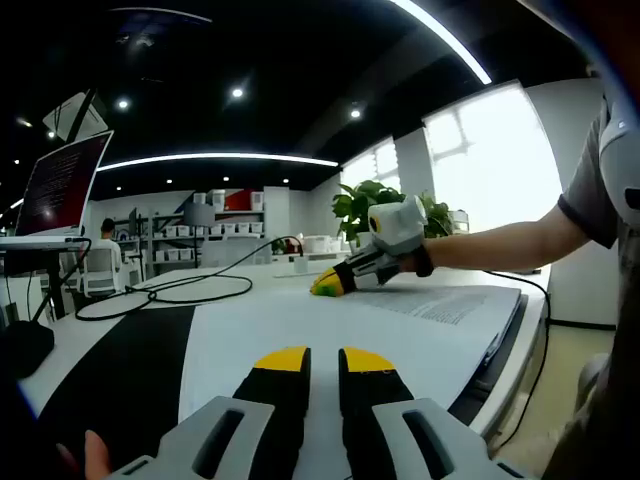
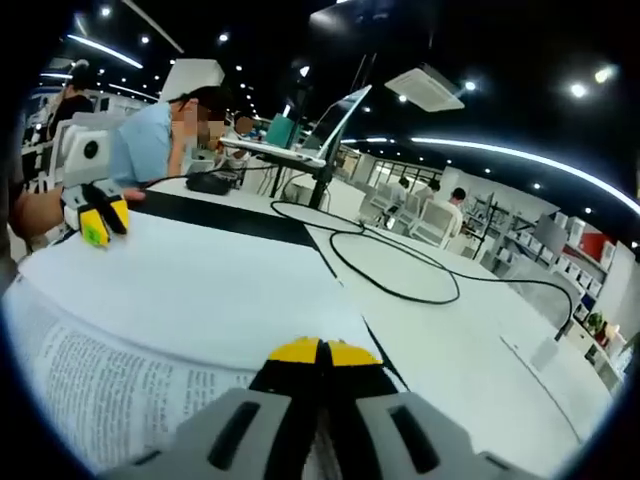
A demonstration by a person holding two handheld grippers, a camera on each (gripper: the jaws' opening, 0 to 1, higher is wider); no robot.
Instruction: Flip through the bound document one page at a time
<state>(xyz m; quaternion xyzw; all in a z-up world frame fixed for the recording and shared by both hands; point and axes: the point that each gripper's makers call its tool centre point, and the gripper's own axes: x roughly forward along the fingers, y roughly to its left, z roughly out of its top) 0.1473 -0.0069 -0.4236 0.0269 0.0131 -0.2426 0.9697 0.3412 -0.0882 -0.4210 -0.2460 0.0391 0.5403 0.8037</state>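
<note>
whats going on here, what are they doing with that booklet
A person works an open bound document on a white table with two handheld grippers. The right gripper rests, jaws together, at the printed page's edge; whether it pinches the sheet is unclear. The left gripper rests on the blank page, jaws slightly apart.

A dark ceiling [image 1: 250,60] runs overhead, dotted with small spotlights and crossed by long curved light strips [image 1: 215,158]. Bright windows [image 1: 490,160] glare on one side, with a leafy green plant [image 1: 360,205] in front of them. The long white table [image 2: 470,340] carries a looping black cable [image 2: 400,270] and a raised laptop [image 1: 65,185]. Far back stand shelves of white boxes [image 1: 190,235], and seated people [image 2: 455,210] work at other desks.
</note>
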